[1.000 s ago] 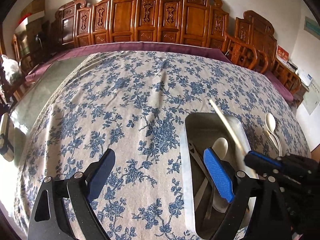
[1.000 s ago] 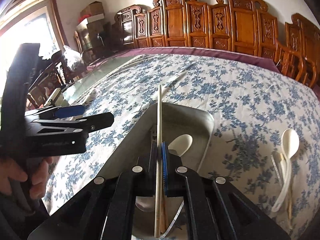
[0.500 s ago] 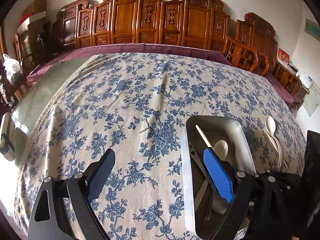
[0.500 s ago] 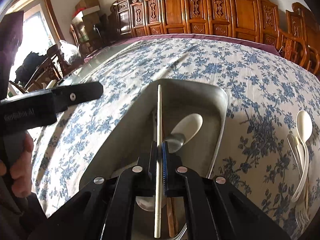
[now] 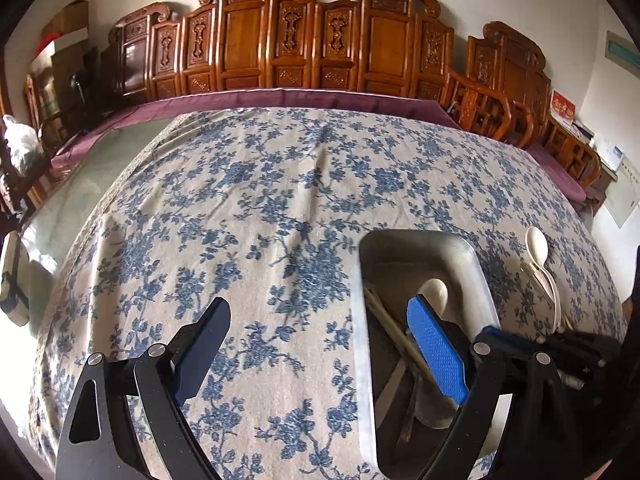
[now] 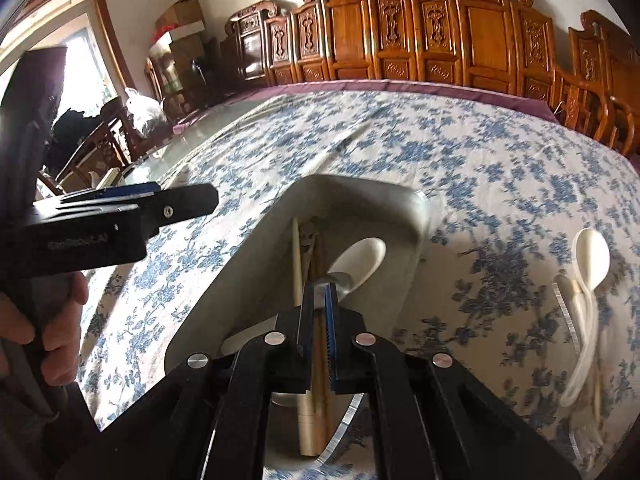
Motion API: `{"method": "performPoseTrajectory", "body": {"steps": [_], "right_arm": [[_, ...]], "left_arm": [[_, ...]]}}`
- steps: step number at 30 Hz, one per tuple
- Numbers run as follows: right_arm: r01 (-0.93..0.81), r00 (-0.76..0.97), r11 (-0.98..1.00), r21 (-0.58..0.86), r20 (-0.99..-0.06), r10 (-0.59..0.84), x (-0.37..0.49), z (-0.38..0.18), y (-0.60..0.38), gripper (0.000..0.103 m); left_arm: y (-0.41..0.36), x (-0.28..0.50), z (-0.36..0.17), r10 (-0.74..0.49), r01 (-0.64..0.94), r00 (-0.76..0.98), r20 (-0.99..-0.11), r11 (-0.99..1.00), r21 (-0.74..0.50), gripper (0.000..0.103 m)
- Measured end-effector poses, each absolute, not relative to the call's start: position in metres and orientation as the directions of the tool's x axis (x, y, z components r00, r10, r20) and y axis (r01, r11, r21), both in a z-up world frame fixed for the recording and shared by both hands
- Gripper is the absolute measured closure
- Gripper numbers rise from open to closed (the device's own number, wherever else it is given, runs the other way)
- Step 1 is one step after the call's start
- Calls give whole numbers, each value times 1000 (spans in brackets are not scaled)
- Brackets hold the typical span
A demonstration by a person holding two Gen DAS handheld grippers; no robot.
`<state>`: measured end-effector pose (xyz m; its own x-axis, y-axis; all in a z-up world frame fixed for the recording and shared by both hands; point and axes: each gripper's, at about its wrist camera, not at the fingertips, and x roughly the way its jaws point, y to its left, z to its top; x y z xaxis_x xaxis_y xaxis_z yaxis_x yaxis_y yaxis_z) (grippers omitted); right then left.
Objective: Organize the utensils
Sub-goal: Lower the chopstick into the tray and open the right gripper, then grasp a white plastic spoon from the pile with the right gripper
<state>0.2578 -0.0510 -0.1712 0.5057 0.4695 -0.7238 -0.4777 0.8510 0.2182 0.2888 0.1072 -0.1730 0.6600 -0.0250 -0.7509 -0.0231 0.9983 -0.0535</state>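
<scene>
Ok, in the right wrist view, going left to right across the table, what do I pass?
Left gripper → metal tray → pale chopstick → white spoon in the tray → white spoon on the tablecloth.

The left wrist view looks forward between its own spread fingers, low over the floral tablecloth (image 5: 256,208), toward the carved wooden chairs (image 5: 312,36). The right wrist view faces the same way, close above the metal tray (image 6: 360,196) (both views share it). A blurred white spoon (image 6: 591,256) probably appears in both.
</scene>
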Motion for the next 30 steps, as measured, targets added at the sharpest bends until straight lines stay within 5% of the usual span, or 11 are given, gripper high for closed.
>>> {"method": "performPoseTrajectory", "body": {"steps": [6, 9, 13, 30], "right_arm": [[-450, 580, 885, 122, -713, 393, 252, -150, -107, 96], [-416, 603, 906, 74, -724, 336, 250, -150, -142, 85], [-352, 628, 935, 40, -731, 268, 252, -158, -180, 83], [-244, 567, 961, 130, -784, 250, 312, -213, -240, 75]], "left_arm": [[85, 287, -172, -67, 34, 656, -752, 998, -59, 17], [69, 285, -173, -91, 73, 649, -755, 996, -57, 16], [45, 281, -174, -114, 122, 640, -760, 991, -46, 16], [-31, 267, -177, -172, 250, 609, -774, 968, -19, 17]]}}
